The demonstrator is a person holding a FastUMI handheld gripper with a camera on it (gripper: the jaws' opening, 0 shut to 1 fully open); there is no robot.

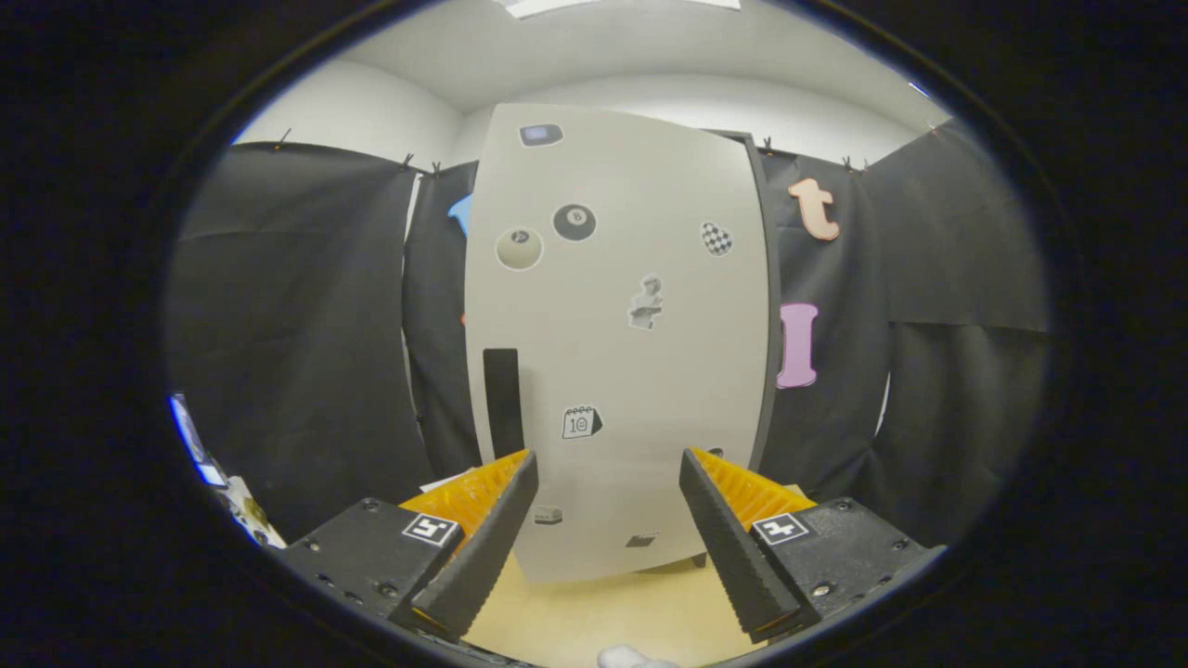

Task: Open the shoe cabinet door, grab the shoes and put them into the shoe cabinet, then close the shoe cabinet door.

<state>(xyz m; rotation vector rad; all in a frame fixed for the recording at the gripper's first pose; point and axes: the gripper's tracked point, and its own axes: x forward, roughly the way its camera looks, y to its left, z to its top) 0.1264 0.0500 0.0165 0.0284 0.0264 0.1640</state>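
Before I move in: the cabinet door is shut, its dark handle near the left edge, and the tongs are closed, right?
Not quite. The gripper view shows the tongs open, holding nothing. The door is shut, handle near its left edge.

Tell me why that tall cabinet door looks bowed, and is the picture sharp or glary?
Gripper view: the fisheye lens bends the shoe cabinet door so its straight edges bulge; lighting is even and soft, no glare on the door, stickers fairly sharp; the open gripper fingers sit close, with nothing between them.
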